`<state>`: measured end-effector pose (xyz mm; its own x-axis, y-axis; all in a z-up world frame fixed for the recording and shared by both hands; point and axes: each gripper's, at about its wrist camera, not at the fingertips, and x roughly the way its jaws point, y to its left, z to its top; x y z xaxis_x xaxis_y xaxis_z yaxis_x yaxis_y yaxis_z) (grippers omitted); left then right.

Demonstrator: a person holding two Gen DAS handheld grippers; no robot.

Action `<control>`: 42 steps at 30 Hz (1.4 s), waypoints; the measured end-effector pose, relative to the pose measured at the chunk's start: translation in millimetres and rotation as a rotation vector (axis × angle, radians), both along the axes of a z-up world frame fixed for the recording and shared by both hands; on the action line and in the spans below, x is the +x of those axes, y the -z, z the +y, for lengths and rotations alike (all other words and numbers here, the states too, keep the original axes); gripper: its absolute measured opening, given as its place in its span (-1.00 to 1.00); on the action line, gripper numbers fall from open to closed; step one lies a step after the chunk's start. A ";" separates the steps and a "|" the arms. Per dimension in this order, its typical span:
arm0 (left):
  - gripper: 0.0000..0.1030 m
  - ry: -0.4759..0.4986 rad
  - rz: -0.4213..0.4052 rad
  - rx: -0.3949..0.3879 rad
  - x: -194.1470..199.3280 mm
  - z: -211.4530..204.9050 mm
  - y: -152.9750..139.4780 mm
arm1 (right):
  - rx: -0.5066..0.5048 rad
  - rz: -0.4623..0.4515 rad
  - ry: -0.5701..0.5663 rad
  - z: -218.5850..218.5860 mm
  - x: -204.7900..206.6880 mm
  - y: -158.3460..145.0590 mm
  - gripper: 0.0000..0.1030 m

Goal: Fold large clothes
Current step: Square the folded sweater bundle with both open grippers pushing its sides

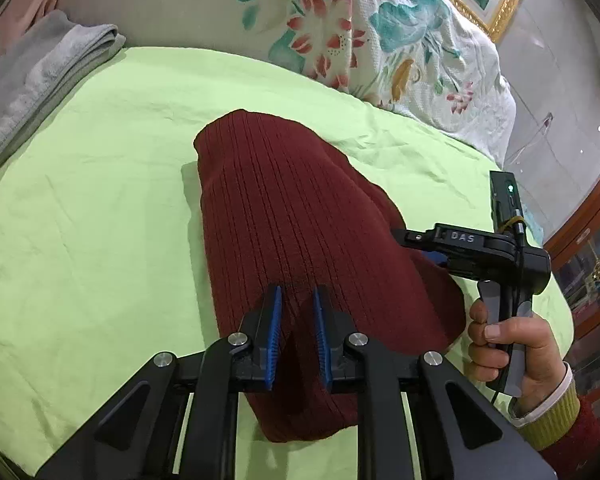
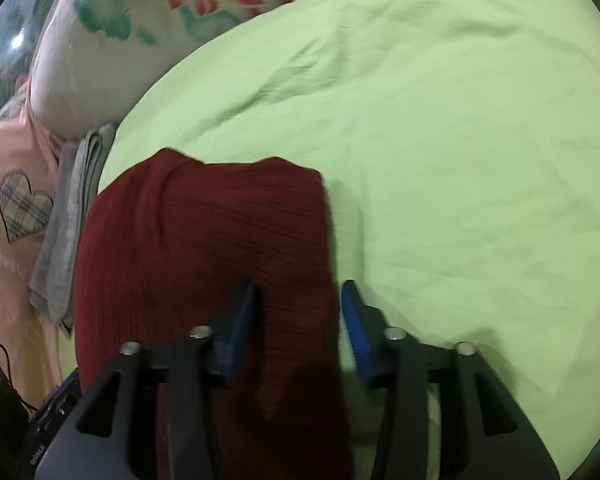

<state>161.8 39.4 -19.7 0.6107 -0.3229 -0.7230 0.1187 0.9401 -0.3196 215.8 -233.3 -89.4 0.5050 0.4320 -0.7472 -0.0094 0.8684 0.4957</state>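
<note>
A dark red ribbed knit garment [image 1: 284, 216] lies folded in a long bundle on the green bed sheet [image 1: 100, 200]. My left gripper [image 1: 297, 304] sits over its near end with the blue pads a small gap apart and red fabric between them. My right gripper [image 2: 300, 300] is open, its pads wide apart astride the garment's [image 2: 204, 232] right edge. In the left wrist view the right gripper [image 1: 404, 238] reaches in from the right, its tip at the garment's side, held by a hand [image 1: 512, 344].
A floral quilt [image 1: 360, 28] is piled at the back. A folded grey towel [image 1: 36, 80] lies at the sheet's left edge, also in the right wrist view [image 2: 72, 216]. A pink shirt with a heart print [image 2: 16, 208] lies beside it. A wooden cabinet [image 1: 588, 248] stands right.
</note>
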 end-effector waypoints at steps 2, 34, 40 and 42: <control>-0.65 -0.003 -0.002 0.010 -2.4 -0.1 -1.1 | 0.014 -0.021 0.003 -4.0 -9.7 -5.8 -0.07; -0.12 -0.054 0.034 0.088 -42.9 3.2 8.7 | -0.014 -0.116 -0.107 23.3 -101.8 -27.2 -0.07; -0.03 -0.095 0.052 0.007 -12.6 23.8 -3.8 | -0.012 -0.143 -0.144 31.6 -114.0 -37.4 -0.05; 0.13 -0.091 0.061 -0.068 10.9 32.4 -4.9 | 0.002 -0.153 -0.145 33.6 -113.8 -40.2 -0.04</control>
<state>172.7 71.8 -14.8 0.5950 -0.3174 -0.7384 0.0119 0.9221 -0.3868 101.9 -199.6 -49.2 0.5448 0.5097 -0.6659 -0.2093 0.8516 0.4806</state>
